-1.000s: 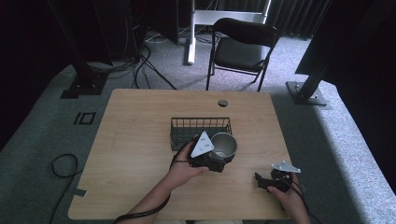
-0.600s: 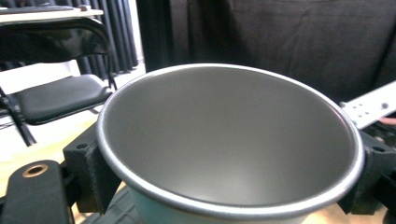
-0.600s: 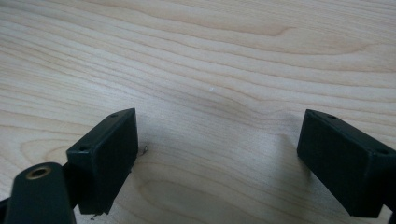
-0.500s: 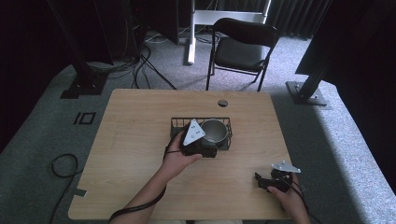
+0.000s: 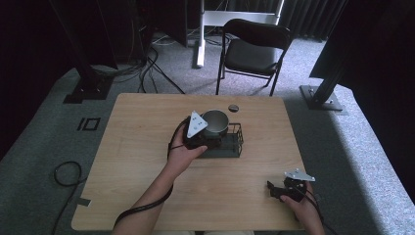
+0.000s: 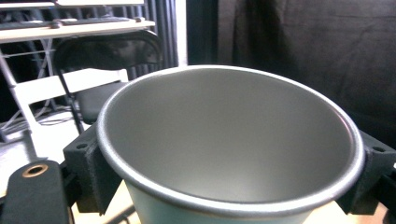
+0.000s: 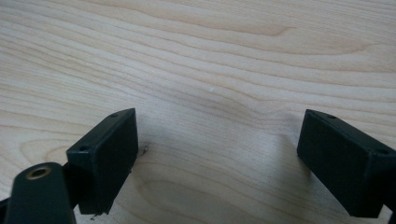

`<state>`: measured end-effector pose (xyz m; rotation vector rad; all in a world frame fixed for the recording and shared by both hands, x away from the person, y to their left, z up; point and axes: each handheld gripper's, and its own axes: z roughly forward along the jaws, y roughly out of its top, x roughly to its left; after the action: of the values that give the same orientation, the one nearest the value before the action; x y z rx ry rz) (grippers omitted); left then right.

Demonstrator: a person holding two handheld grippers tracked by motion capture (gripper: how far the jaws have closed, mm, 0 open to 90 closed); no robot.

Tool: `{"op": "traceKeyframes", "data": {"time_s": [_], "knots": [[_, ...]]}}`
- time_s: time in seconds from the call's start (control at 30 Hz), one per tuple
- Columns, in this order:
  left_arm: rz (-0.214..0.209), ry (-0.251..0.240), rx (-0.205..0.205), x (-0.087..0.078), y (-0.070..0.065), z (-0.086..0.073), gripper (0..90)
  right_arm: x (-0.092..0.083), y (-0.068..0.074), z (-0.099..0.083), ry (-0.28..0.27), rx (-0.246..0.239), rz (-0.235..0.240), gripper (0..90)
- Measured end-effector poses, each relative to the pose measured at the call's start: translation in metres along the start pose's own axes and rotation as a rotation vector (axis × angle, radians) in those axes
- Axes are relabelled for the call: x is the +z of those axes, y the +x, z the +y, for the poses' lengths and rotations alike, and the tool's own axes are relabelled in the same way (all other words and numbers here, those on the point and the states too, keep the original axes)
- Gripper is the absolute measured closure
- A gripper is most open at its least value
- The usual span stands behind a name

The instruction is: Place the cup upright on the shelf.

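The left gripper (image 5: 208, 139) has its jaws clamped on either side of a grey metal cup (image 5: 215, 122), and in the left gripper view that cup (image 6: 229, 144) sits upright between the two black pads, its mouth open and nothing visible inside. From the high view the cup hangs above the far-left part of a black wire basket (image 5: 230, 144), which stands near the middle of the wooden table (image 5: 137, 161); whether the cup's base already touches the basket floor cannot be told, since the gripper and hand cover its lower part. The pick-up looks done and the carry seems close to its end; what is left, as I judge it, is to lower the cup fully inside the basket walls, release it and draw the hand back toward six o'clock. The right gripper (image 5: 288, 188) rests at about four o'clock on the table, near the front edge and well apart from the basket; in its own view its jaws stand wide apart over bare wood grain (image 7: 210, 70), holding nothing. A small dark round object (image 5: 233, 107) lies on the table at about twelve o'clock from the basket, untouched.
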<state>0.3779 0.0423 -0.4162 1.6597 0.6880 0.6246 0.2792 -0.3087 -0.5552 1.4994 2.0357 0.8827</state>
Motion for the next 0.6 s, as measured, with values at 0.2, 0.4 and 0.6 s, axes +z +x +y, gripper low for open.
{"op": "traceKeyframes", "data": {"time_s": [0.2, 0.4, 0.6], "knots": [[0.078, -0.012, -0.029, 0.009, 0.011, 0.0, 13.2, 0.0, 0.0, 0.0, 0.0, 0.001, 0.001, 12.1], [0.152, -0.008, -0.055, 0.017, 0.018, -0.008, 13.2, 0.0, 0.0, 0.0, 0.0, 0.001, 0.001, 12.1], [0.181, 0.009, -0.077, 0.024, 0.02, -0.022, 13.2, 0.0, 0.0, 0.0, 0.0, 0.001, 0.001, 12.1]]}}
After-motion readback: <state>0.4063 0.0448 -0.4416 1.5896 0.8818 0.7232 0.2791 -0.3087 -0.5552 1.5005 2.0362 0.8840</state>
